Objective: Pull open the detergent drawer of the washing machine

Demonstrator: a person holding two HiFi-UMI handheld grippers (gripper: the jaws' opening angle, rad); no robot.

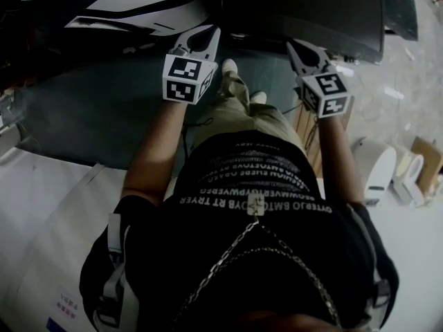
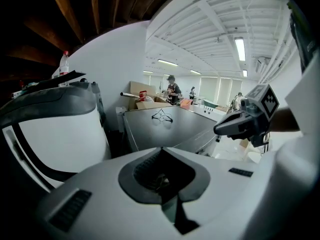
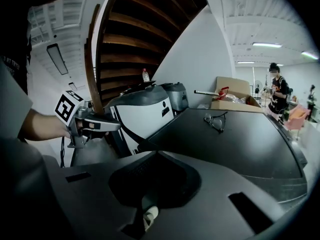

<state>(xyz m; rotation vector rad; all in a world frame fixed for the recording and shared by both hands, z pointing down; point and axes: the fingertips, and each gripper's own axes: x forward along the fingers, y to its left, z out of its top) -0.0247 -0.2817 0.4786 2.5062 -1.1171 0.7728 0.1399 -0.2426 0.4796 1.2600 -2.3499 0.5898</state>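
Note:
The washing machine (image 1: 304, 9) is a dark box with a flat top, straight ahead of me at the upper middle of the head view. Its top (image 3: 240, 144) carries a pair of glasses (image 3: 216, 121) (image 2: 162, 116). I cannot make out the detergent drawer in any view. My left gripper (image 1: 208, 33) is shut and empty, held in the air short of the machine's left corner. My right gripper (image 1: 295, 47) is also shut and empty, in front of the machine. Each shows in the other's view: the right gripper (image 2: 245, 123) and the left gripper (image 3: 92, 124).
A white appliance with black stripes (image 1: 131, 9) (image 2: 55, 129) stands left of the machine, a bottle (image 2: 64, 64) behind it. Cardboard boxes (image 3: 235, 95) lie beyond the machine, and people stand far back. White objects (image 1: 377, 168) sit on the floor at right. A wooden stair underside (image 3: 145, 34) hangs overhead.

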